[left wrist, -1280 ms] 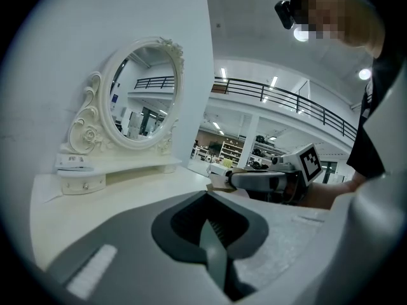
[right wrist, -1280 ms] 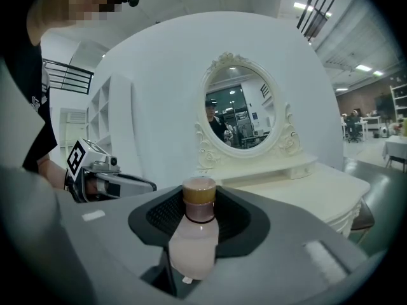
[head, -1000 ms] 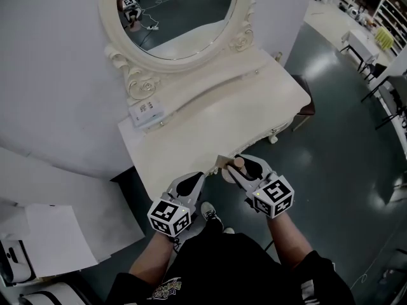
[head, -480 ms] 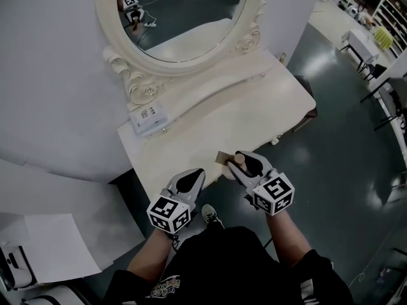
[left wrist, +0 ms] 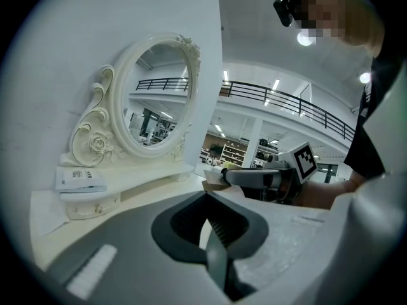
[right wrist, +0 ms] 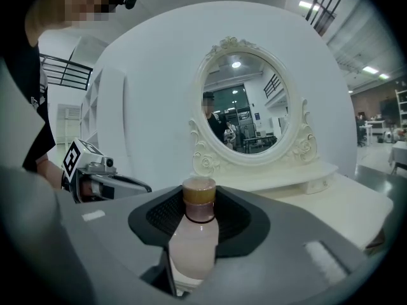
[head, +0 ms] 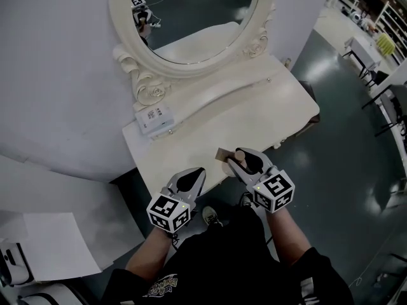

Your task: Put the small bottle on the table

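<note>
Right now the right gripper is pinching the small bottle, its jaws spread wide enough to take the pale pink body in the hollow between their dark ribbed pads. The bottle stands upright in that grip, with its tan cap poking up above the jaws. From the head view it sits over the near edge of the cream counter, towards the right; its base is hidden by the jaws, so whether it touches the counter cannot be told. The left gripper is just beside it on the left, also at the near edge, its jaws pressed together with nothing between them. At the far side of the counter an oval mirror stands in an ornate carved frame. A small white printed box rests on the raised ledge at the far left, well apart from the bottle.
</note>
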The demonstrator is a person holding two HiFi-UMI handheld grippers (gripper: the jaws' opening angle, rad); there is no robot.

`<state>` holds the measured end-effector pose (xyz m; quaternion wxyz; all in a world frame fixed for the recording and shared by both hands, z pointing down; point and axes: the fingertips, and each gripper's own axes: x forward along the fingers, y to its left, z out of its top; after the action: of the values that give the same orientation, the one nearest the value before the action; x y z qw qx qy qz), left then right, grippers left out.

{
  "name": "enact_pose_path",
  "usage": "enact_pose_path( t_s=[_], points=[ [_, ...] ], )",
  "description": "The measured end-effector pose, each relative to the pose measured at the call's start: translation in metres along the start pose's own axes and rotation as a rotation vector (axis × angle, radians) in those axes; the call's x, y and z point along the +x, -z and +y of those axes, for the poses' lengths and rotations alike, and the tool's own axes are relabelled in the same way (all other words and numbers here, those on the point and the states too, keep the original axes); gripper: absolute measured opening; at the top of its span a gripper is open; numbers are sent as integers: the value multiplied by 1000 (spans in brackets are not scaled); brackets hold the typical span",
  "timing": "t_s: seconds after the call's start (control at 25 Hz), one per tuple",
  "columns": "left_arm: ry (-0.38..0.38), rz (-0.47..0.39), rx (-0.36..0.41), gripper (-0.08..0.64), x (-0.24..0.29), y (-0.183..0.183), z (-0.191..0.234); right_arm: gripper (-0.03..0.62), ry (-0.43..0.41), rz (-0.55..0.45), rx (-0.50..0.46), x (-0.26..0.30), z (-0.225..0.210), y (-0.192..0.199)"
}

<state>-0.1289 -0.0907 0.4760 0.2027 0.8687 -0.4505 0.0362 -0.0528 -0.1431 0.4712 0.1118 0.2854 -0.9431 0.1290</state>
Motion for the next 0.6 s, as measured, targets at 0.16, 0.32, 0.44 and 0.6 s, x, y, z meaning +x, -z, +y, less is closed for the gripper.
enact_pose_path(
  t_s=[0.16,0.32,0.44,0.6],
  points=[
    [-20,-5,-2,0,-3,-1,5,166,-24,9,-5,10,0,-2],
    [-58,-25,-10,0,-4,-7,13,166,-59,14,-15,23,-3,-6],
    [-85,-36,-17,0,0,-11,19,166,-90,16,-29,33,-8,-13],
    [-125,-43,-28,0,9,-15,27,166,-131,25,-41,44,-18,-19]
  ],
)
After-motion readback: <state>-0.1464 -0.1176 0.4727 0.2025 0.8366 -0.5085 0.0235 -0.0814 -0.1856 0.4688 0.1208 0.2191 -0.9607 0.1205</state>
